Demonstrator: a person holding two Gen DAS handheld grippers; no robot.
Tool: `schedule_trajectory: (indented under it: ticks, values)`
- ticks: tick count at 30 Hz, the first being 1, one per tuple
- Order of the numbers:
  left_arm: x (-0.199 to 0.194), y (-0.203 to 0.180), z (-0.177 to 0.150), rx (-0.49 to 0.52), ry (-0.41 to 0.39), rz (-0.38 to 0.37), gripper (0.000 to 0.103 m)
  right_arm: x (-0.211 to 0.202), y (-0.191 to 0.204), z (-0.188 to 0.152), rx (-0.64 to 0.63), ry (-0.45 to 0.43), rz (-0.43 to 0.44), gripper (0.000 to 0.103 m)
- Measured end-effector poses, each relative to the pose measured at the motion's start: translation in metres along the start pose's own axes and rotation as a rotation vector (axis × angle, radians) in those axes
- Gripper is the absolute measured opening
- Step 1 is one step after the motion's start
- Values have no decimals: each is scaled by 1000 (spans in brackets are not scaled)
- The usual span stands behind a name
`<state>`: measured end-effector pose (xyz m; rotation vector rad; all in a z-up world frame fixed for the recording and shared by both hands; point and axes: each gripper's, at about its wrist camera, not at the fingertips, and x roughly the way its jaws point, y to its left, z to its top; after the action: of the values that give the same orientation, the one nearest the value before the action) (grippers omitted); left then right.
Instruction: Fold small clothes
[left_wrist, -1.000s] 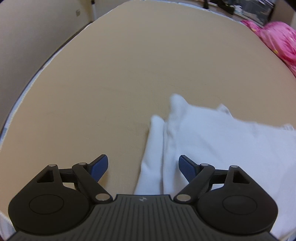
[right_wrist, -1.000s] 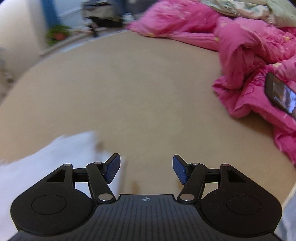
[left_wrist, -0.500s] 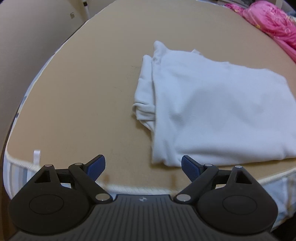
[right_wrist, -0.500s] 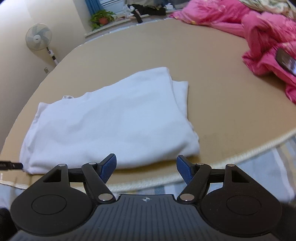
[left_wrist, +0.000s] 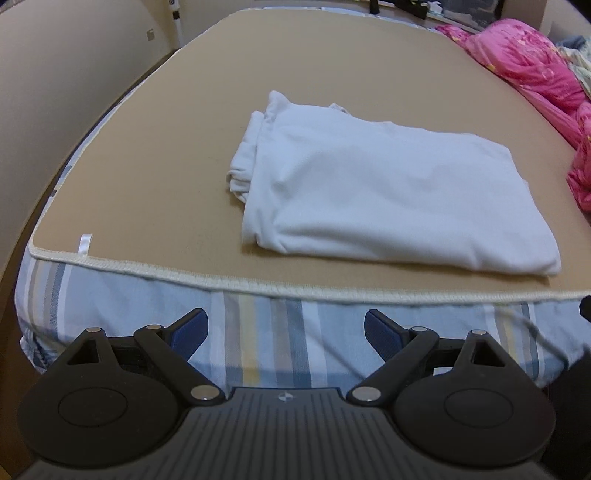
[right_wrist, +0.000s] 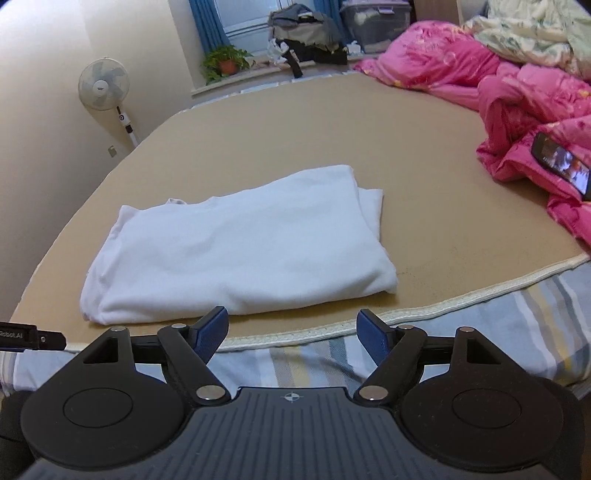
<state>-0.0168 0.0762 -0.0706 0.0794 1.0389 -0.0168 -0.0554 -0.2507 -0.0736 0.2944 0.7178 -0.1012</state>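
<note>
A white garment (left_wrist: 384, 192) lies folded into a flat rectangle on the tan mat (left_wrist: 155, 155), near its front edge. It also shows in the right wrist view (right_wrist: 236, 243). My left gripper (left_wrist: 286, 328) is open and empty, held off the bed's front edge, well short of the garment. My right gripper (right_wrist: 291, 330) is open and empty too, just in front of the mat's edge, below the garment's near fold. Part of the left gripper (right_wrist: 29, 336) shows at the left edge of the right wrist view.
A pink quilt (right_wrist: 528, 110) is heaped at the right of the bed, with a phone (right_wrist: 561, 162) lying on it. The striped bedsheet (left_wrist: 258, 332) hangs below the mat. A standing fan (right_wrist: 105, 86) and a cluttered windowsill (right_wrist: 303, 40) are behind.
Both grippers have pulled back and up from the garment to beyond the bed's front edge. The garment stays folded on the mat. Both stayed open.
</note>
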Motion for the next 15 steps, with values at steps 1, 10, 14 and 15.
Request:
schedule_trajectory:
  ticks: [1, 10, 14, 15]
  values:
    - [-4, 0, -3, 3, -5, 1, 94, -4, 0, -3, -6, -8, -1, 78]
    - [-22, -1, -18, 27, -39, 12, 94, -30, 8, -19, -42, -49, 33, 80]
    - [-23, -1, -21, 34, -35, 11, 94, -32, 10, -20, -42, -45, 37, 80]
    - [-23, -1, -21, 35, -34, 11, 94, -32, 10, -21, -41, -43, 36, 80]
